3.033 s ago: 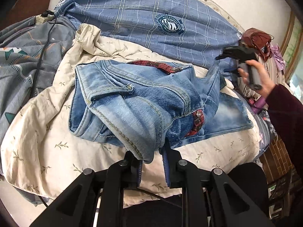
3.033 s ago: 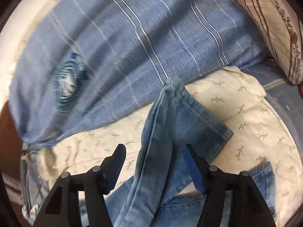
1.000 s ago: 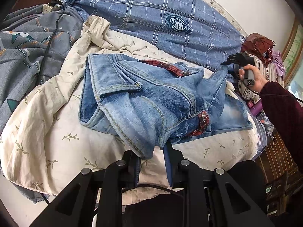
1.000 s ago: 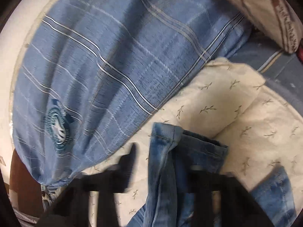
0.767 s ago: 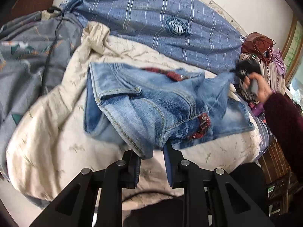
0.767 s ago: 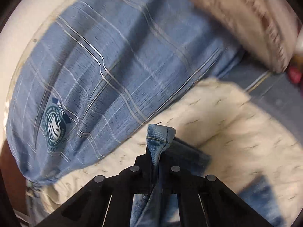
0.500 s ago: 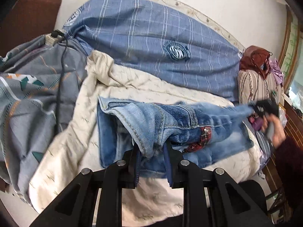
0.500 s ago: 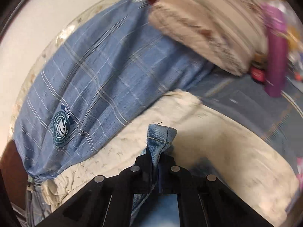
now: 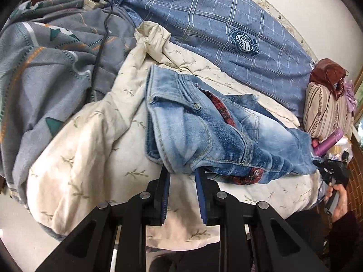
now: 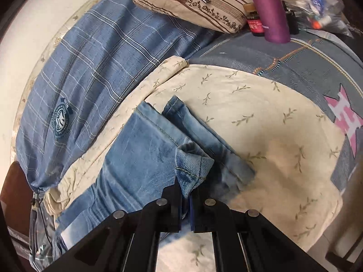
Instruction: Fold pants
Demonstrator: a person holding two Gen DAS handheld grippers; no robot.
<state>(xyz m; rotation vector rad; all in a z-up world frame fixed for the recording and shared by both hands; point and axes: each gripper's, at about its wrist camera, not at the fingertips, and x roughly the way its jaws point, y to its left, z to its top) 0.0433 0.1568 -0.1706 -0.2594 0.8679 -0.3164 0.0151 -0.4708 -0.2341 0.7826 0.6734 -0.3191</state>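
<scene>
The jeans [image 9: 217, 136] are faded, soft-worn blue denim with tan topstitching and a red patterned belt at the waist, lying bunched and half stretched across the cream quilt [image 9: 95, 149], a puffy cover printed with small leaf sprigs. Beyond the quilt lies a blue plaid duvet [image 9: 215, 15] with a round crest; a striped pillow [image 10: 192, 0] and purple bottle [image 10: 270, 6] sit past its far corner. The left gripper [image 9: 181, 176] pinches the thick waist fold. The right gripper [image 10: 186, 195], jaws nearly together, clamps a hemmed leg cuff.

Soft, even indoor light, no glare, faint shadows under folds, both views sharp, heavy fisheye bending, dark vignetted corners
</scene>
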